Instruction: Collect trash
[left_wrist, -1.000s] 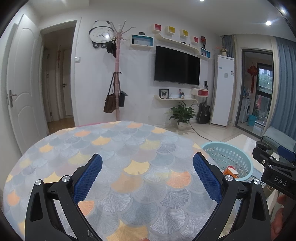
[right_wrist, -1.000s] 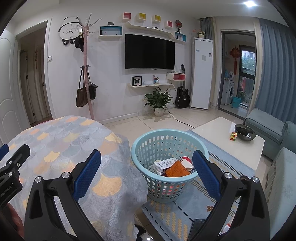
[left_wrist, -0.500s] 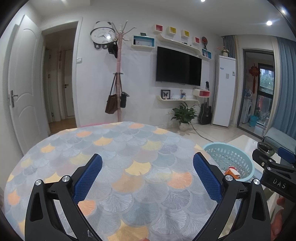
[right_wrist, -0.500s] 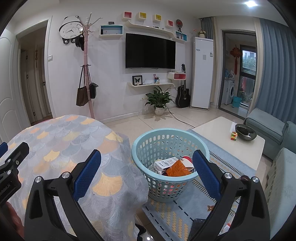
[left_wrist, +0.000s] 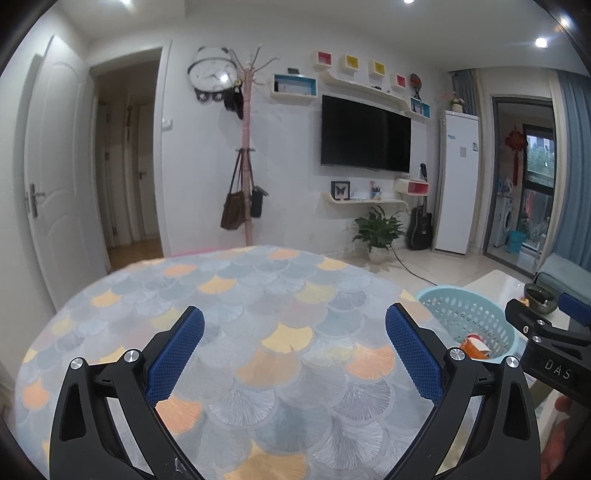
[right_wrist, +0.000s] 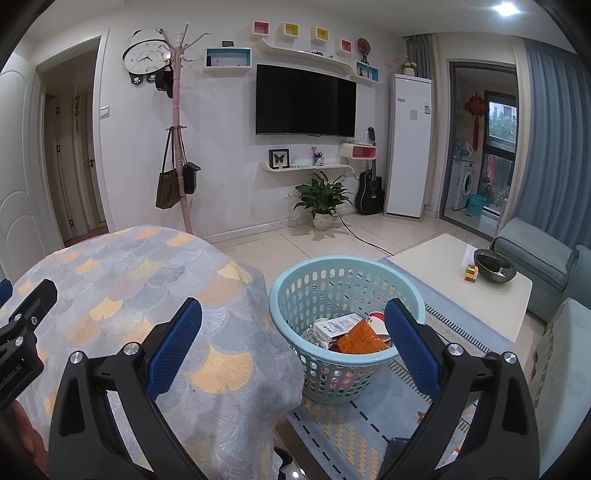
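Left tool was spread wide over the round worktop, nothing between its blue pads; the fan-patterned cloth under it lay bare of objects. Right tool was likewise wide and empty, held above the worktop's right edge where the cloth draped down toward the floor. Just beside that edge, on the pale blue rug, stood the light blue perforated basket, upright. Trash lay inside it: an orange packet, a white printed box touching the packet, and a white and red item partly hidden behind the right pad. More pieces showed beneath, too covered to tell apart. From the left wrist view the basket sat past the worktop's right rim, with a scrap of orange and white trash showing over its wall, and the right tool's black frame reached in from the right edge. Beyond the basket was a white coffee table carrying a dark bowl and a small coloured cube just beside it. A dark TV hung on the far wall, a potted plant on the floor below it.
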